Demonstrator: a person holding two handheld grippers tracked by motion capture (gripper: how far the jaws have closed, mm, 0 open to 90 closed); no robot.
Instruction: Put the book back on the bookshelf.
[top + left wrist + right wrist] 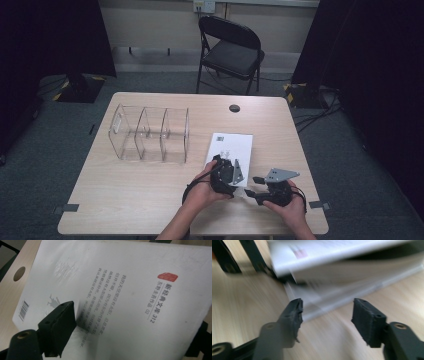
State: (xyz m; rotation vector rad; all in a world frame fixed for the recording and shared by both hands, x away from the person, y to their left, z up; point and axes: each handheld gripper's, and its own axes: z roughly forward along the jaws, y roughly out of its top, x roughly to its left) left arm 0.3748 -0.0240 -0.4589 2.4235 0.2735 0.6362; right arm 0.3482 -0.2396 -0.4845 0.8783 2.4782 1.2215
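A white book [232,142] with a barcode and a red seal on its cover [130,285] lies on the wooden table [125,190], right of centre. My left gripper [223,160] is at the book's near edge. One pad [60,320] rests on top of the cover and the other jaw reaches under the book's edge, so it grips the book. In the right gripper view the book [342,267] looks raised at this edge, with its pages showing. My right gripper [252,186] sits just right of the left one, pointing at the book's near corner. It is open [327,312], with nothing between its pads.
A clear acrylic organiser [150,134] with three compartments stands left of the book. A round cable hole [234,108] is near the table's far edge. A black folding chair [231,47] stands beyond the table. Both forearms enter from the bottom edge.
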